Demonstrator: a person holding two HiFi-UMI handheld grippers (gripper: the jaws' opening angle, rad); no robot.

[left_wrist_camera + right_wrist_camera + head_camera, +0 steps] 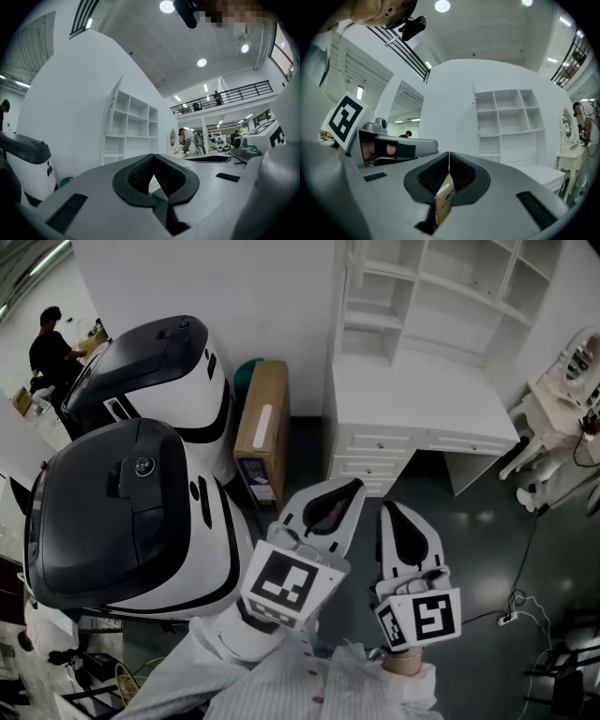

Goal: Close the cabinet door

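Left tongs (152, 159) and right tongs (449, 155): jaws together, nothing clamped.
Both point level toward the white shelf cabinet (441, 296) above its tabletop (412, 395). The cabinet door (115, 108) stands swung out at the cabinet's left edge. 1 cardboard box (261, 432) sits just left of the tabletop, beside 2 white-and-black machines (141, 512).

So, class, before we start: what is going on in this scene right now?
A person holds a gripper in each hand, out in front of them. The left gripper and the right gripper are both shut and empty, touching nothing. Ahead stands a white desk with open shelves, and a cardboard box stands to its left. No cabinet door is being handled yet.
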